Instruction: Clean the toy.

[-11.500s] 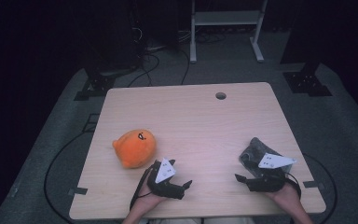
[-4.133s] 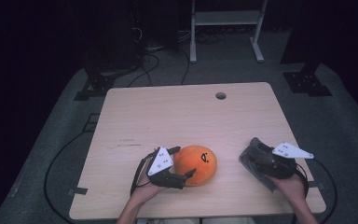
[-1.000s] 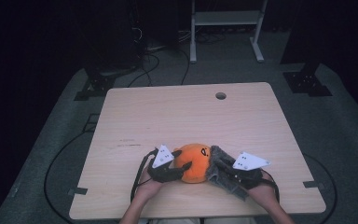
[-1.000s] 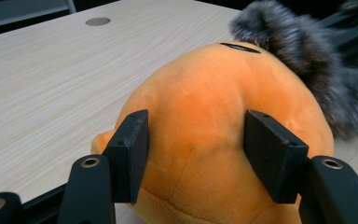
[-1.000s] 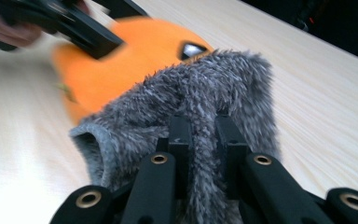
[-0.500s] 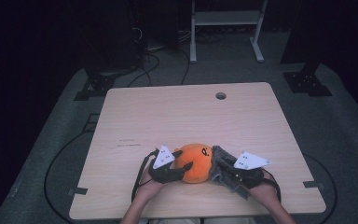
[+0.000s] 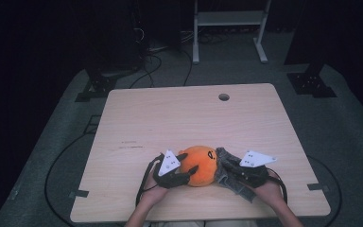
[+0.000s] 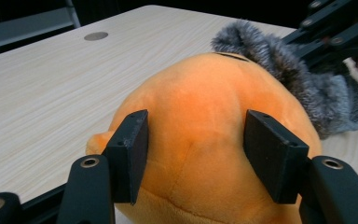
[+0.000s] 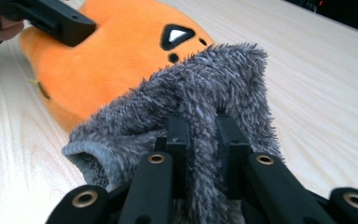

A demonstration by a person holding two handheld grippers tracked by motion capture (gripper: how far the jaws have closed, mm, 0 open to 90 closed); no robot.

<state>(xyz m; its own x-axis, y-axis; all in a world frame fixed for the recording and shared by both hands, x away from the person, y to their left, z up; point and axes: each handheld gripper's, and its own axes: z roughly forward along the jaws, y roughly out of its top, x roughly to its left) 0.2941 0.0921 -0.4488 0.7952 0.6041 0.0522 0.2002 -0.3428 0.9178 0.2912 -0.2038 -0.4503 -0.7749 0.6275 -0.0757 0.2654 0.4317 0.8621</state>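
A round orange plush toy point(image 7: 201, 163) with a small black face mark lies near the table's front edge. My left gripper point(image 7: 187, 168) is shut on the toy, one pad pressing into each side point(image 8: 200, 121). My right gripper point(image 7: 229, 170) is shut on a fold of a grey fuzzy cloth point(image 9: 191, 98), which is bunched between the two pads. The cloth point(image 7: 224, 163) lies against the right side of the toy, beside its face point(image 9: 177, 35). In the left gripper view the cloth point(image 8: 284, 70) drapes over the toy's far shoulder.
The light wooden table point(image 7: 170, 118) has a round cable hole point(image 7: 224, 97) near its far edge. A white metal stand point(image 7: 227, 19) and cables sit on the dark floor beyond. The person's hands point(image 7: 269, 191) rest at the front edge.
Since the earliest frames the left gripper has brought the plush from the left to the front middle, and the right gripper has carried the cloth leftward against it. Over the last second nothing visibly moved.
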